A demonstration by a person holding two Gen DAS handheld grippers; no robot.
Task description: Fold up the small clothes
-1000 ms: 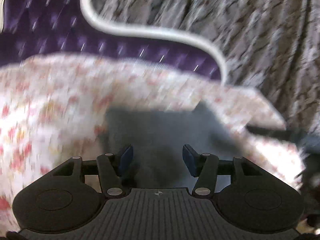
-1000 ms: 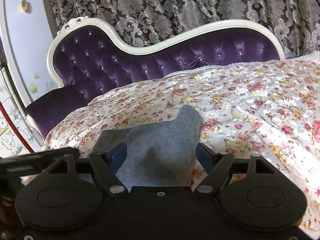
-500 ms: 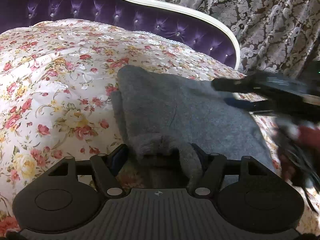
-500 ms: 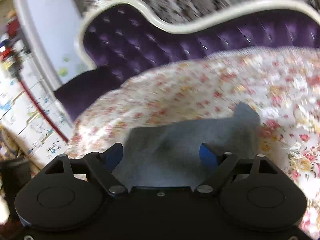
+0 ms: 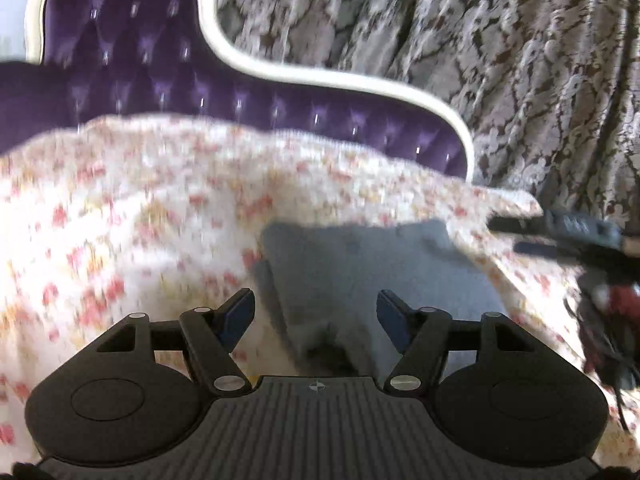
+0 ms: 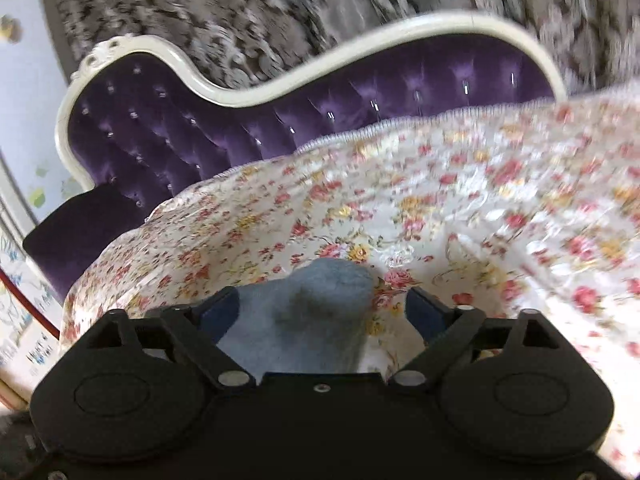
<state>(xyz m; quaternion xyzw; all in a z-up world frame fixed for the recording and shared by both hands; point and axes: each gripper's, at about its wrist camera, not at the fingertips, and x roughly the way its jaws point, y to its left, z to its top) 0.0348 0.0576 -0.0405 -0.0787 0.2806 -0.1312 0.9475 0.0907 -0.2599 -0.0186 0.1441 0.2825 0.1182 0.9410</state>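
**Q.** What do the two wrist views show?

**A.** A small grey fleecy garment [image 5: 372,268] lies on a floral bedspread, white with red and yellow roses [image 6: 440,208], near the near edge of the bed. A tufted purple velvet headboard with a cream frame [image 6: 280,120] stands at the far side, and a grey damask curtain [image 5: 520,60] hangs behind it. Both views are motion-blurred.

**Q.** How do the fingers stand?

**A.** The left gripper [image 5: 316,314] has its fingers moderately apart, with the garment's near edge lying between them but not pressed. The right gripper [image 6: 322,312] has its fingers wide, and its jaws have just been opening; a raised hump of the garment sits between them, nearer the left finger, and no pad visibly clamps it. In the left view the right gripper appears as a dark bar at the far right, just beside the cloth.

**Q.** Which step is in hand?

**A.** Probably a release after a fold: the cloth rests doubled and compact on the bed, with one rumpled corner at the near edge.

**Q.** What does the next move call for?

**A.** Judging by the lay of the cloth, either flattening the hump or pinching two near corners together for a further fold, with both grippers lowered evenly so the layers do not slide.
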